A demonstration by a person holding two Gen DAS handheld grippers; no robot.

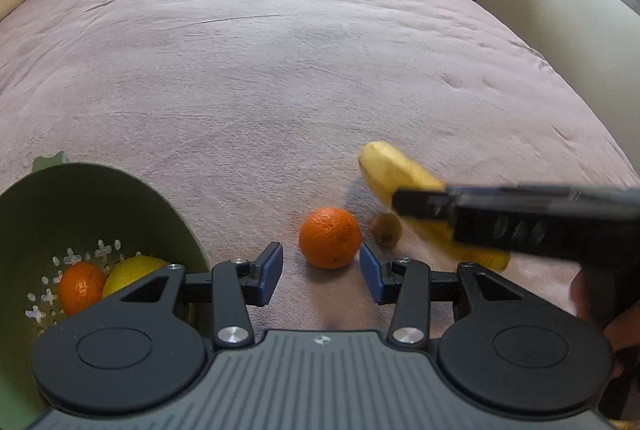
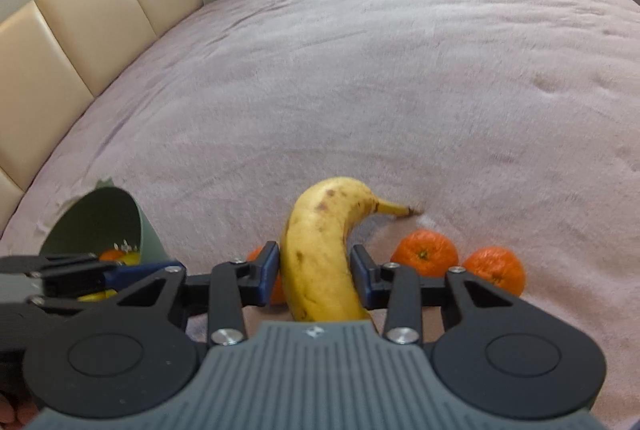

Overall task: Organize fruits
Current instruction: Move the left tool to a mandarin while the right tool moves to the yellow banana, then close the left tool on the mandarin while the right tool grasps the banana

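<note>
- The right tongs (image 2: 316, 270) squeeze the yellow banana (image 2: 320, 250) between both pads.
- The left tongs (image 1: 320, 270) are open, empty.
- An orange (image 1: 330, 237) sits just ahead of them.
- The green bowl (image 1: 120, 198) is beside their left finger.

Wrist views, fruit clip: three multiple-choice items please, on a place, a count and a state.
1. Where does the kiwi lie? A in the colander; B on the blanket beside the loose orange; C on the floor.
2. How many fruits show in the colander? A none; B two; C five.
3. The right claw is: A open and empty; B shut on the banana; C shut on a cup.
Key: B, it sits by that orange on the blanket. B, an orange fruit and a yellow fruit show inside. B, both pads press the banana.
</note>
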